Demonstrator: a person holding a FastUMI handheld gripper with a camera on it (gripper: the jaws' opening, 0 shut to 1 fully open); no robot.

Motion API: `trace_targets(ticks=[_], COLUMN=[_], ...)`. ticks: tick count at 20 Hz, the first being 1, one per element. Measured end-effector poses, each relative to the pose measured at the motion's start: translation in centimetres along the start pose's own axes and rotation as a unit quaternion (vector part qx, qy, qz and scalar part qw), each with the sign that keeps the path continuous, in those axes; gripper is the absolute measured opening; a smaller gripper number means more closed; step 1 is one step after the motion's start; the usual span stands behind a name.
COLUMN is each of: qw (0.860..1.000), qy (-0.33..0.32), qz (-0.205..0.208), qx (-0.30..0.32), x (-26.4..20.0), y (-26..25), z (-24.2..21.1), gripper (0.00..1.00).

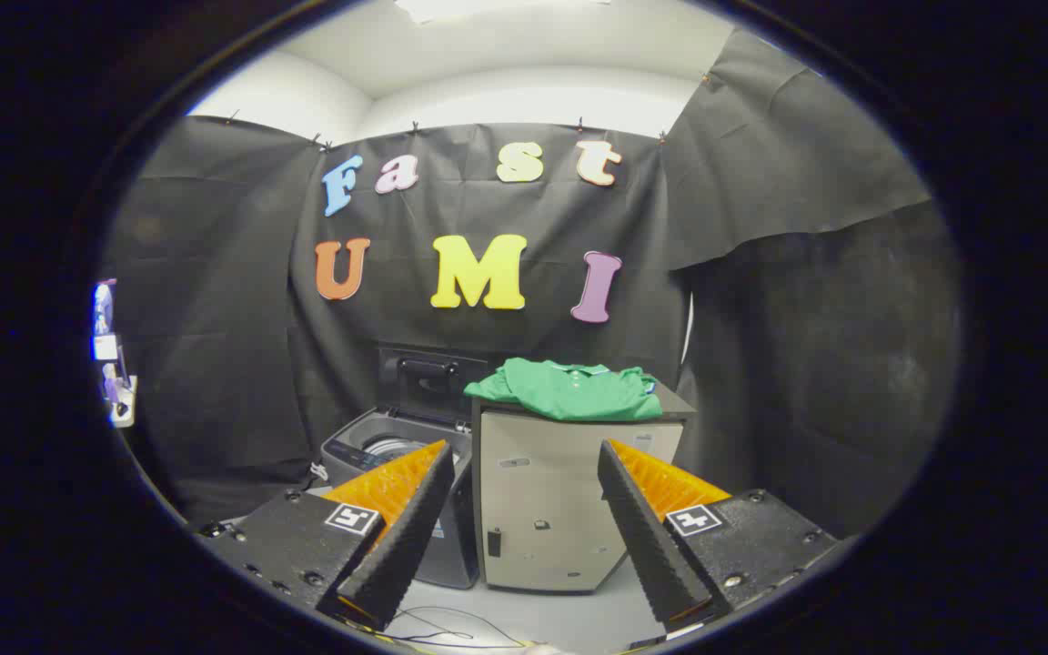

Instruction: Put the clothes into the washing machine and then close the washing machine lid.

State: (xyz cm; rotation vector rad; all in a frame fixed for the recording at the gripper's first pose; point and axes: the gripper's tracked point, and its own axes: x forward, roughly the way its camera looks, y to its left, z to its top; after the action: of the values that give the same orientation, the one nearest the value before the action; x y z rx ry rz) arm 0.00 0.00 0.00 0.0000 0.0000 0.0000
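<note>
A folded green shirt (569,389) lies on top of a beige cabinet (560,500), beyond my fingers and a little above them. To the cabinet's left stands a grey top-loading washing machine (378,450) with its dark lid (424,377) raised upright against the wall; part of the drum opening shows behind my left finger. My gripper (524,455) is open, its fingers spread wide on either side of the cabinet front with nothing between them. It is still some way back from the cabinet and the machine.
Black cloth walls close the booth at the back and both sides. A pale floor (542,619) runs under the gripper, with a thin cable (451,628) lying on it. The cabinet stands tight against the washing machine's right side.
</note>
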Motion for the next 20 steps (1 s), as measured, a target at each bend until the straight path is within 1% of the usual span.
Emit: trace_targets(ticks=[3, 12, 15, 20], qw=[1.000, 1.000, 1.000, 1.000], qy=[0.001, 0.000, -0.005, -0.011], qz=[0.000, 0.008, 0.012, -0.004], qx=[0.008, 0.000, -0.002, 0.010], x=[0.1, 0.5, 0.8, 2.5], y=[0.1, 1.4, 1.9, 1.3], z=[0.1, 0.3, 1.4, 4.3], gripper=[1.00, 1.00, 1.00, 1.00])
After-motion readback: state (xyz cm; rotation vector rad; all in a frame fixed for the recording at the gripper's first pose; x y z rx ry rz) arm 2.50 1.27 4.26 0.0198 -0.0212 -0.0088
